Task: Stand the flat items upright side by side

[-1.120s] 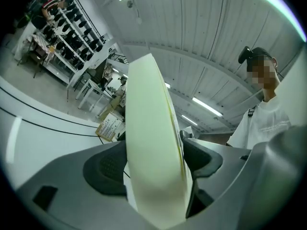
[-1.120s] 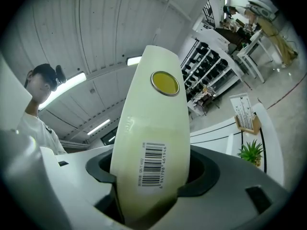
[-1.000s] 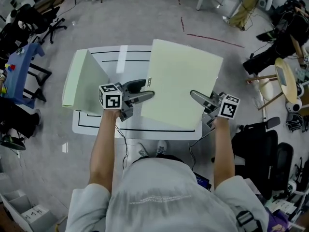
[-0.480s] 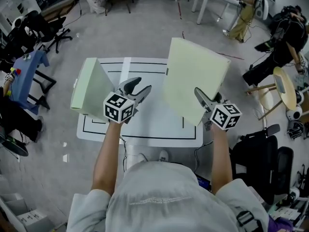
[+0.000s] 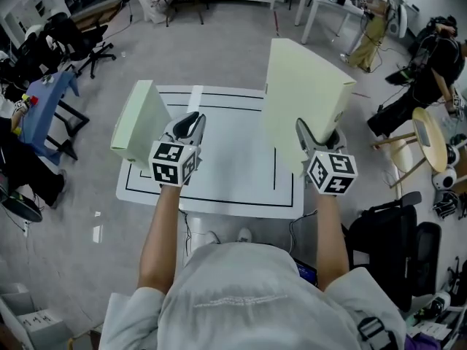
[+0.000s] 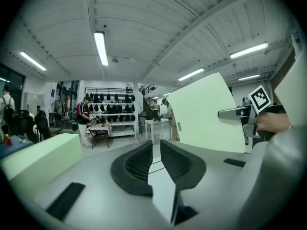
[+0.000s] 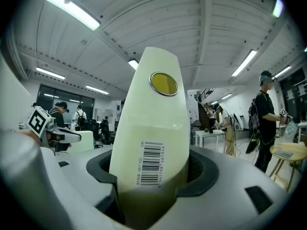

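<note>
Head view: right gripper [image 5: 306, 134] lifts right folder [image 5: 303, 100] upright over table [image 5: 219, 173] at 3 o'clock, for standing; left folder [image 5: 139, 126] stands at 9 | Left gripper view: left gripper [image 6: 156, 152] just closing, all but together, empty | Right gripper view: wide jaws pinch folder's barcoded edge.

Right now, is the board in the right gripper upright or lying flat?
Upright: the pale green board stands on edge, its barcoded edge clamped between the jaws of the right gripper.

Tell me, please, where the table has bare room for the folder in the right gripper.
The white table is bare inside the black outline, between the standing folder at its left edge and the held folder. Only that left edge is crowded.
</note>
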